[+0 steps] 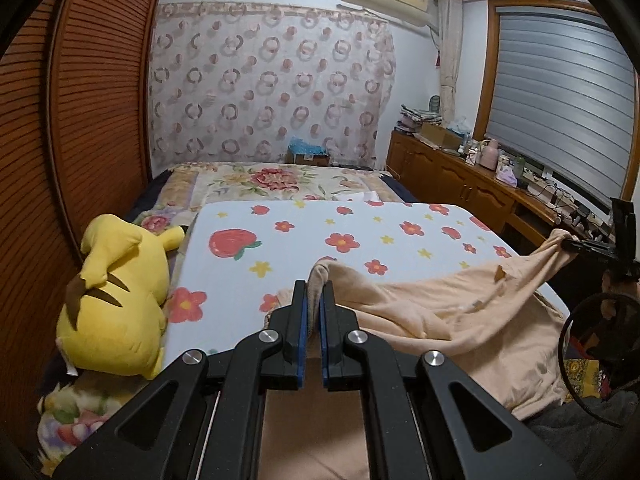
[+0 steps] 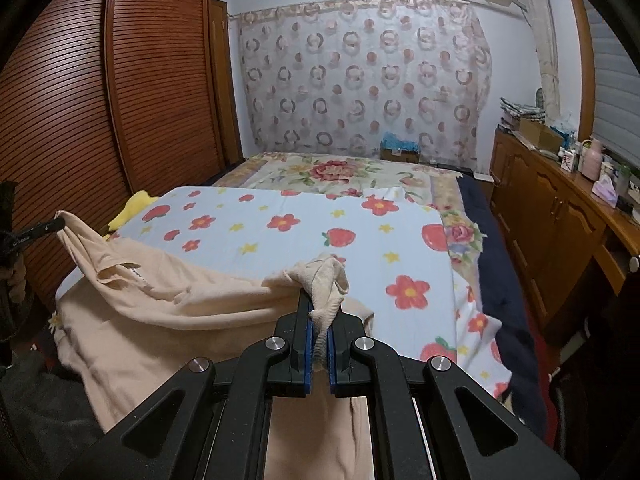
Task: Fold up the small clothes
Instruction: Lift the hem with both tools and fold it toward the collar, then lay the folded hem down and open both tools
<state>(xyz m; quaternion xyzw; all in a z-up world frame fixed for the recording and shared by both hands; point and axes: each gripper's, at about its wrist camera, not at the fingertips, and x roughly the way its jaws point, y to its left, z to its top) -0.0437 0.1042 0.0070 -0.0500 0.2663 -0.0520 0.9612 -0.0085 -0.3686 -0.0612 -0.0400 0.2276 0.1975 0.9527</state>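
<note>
Over the flowered sheet [image 1: 360, 232] you've got both the left gripper [image 1: 314, 300] and right gripper [image 2: 319, 312] pinching the peach shirt [image 1: 460, 308] up, so next lay it flat.

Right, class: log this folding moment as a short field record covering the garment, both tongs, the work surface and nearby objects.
garment: peach garment, partly lifted, stretched between both tongs
left tongs: shut on one bunched edge of the garment
right tongs: shut on another bunched edge
surface: flower and strawberry sheet on the bed
nearby: yellow plush toy lying left of the sheet
fold status: not yet folded
</note>
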